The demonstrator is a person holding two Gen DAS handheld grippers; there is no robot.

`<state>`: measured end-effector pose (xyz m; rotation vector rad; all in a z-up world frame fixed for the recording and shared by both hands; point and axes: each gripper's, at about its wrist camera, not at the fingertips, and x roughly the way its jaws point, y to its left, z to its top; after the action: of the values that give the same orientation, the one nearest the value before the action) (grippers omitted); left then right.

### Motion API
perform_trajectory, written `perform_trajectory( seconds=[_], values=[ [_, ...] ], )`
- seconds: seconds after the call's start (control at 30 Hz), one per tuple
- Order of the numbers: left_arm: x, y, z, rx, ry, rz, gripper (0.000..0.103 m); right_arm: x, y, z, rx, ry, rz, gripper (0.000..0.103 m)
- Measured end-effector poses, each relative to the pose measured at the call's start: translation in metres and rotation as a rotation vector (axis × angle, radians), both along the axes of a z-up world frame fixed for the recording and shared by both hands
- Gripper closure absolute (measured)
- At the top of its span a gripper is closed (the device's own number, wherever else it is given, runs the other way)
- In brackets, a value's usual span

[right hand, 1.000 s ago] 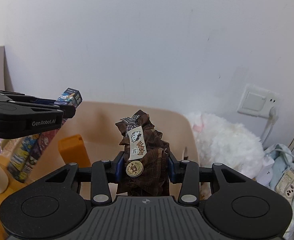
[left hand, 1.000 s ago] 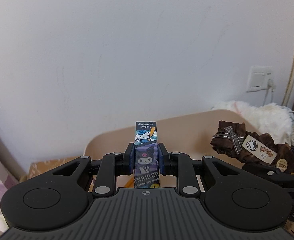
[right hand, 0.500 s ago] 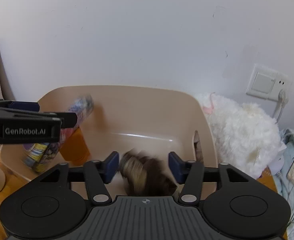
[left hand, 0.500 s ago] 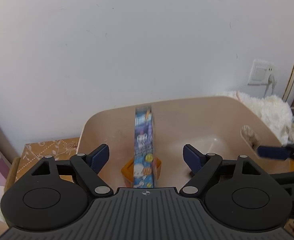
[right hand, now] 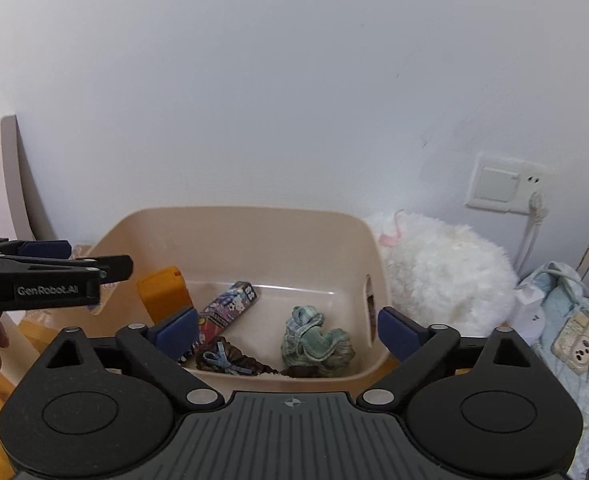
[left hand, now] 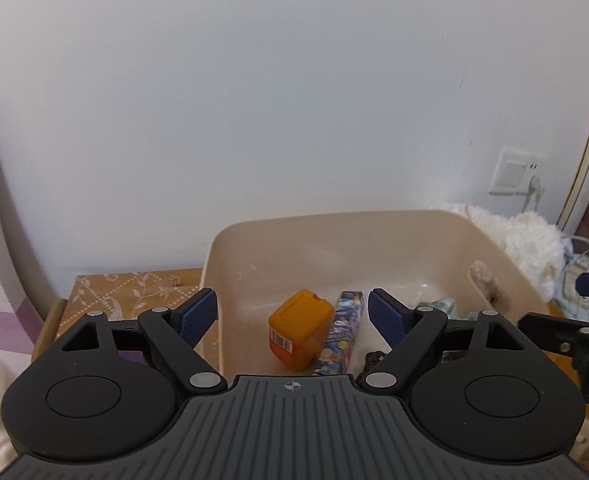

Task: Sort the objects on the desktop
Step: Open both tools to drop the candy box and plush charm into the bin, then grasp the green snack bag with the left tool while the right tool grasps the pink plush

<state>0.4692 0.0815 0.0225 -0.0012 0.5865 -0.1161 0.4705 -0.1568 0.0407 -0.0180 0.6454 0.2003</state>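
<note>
**Beige bin holds the sorted items, both grippers empty**

Beige plastic bin (right hand: 230, 232) already contains several things: an orange plastic container (left hand: 300, 328) at its left, a long cartoon-printed box (right hand: 226, 310) lying just beside it, a dark brown fabric scrunchie with a blue bow (right hand: 230, 360) at the near edge, and a crumpled green plaid cloth (right hand: 316, 338) to the right. By the look of it, these 4 items are sorted; whether more remain on the table cannot be told, since little of it shows.

The left gripper (left hand: 292, 314) hovers above the bin's near left part with its jaws spread wide and nothing between them; the orange container and printed box lie below and just beyond it. The right gripper (right hand: 288, 330) is likewise spread and empty, with the scrunchie and plaid cloth beneath the gap, apart from both fingers.

A white fluffy plush (right hand: 442, 268) sits outside the bin at right.
</note>
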Motion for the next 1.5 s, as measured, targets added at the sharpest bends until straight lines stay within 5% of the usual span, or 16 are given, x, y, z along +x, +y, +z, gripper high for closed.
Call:
perform_trajectory(
  seconds=[0.27, 0.63, 1.13, 1.5],
  values=[
    [-0.067, 0.011, 0.018, 0.033, -0.036, -0.012, 0.017, -0.061, -0.015, 0.019, -0.035, -0.054, 0.011, 0.0],
    [-0.148, 0.005, -0.007, 0.01, 0.024, -0.057, 0.017, -0.155, -0.022, 0.016, -0.2, -0.144, 0.088, 0.0],
    [-0.228, -0.038, -0.054, 0.116, -0.028, -0.112, 0.017, -0.237, -0.047, -0.037, -0.094, -0.029, 0.147, 0.0],
    [-0.231, -0.047, -0.076, 0.156, 0.012, -0.064, 0.017, -0.252, -0.028, -0.069, -0.23, -0.053, 0.229, 0.0]
  ],
)
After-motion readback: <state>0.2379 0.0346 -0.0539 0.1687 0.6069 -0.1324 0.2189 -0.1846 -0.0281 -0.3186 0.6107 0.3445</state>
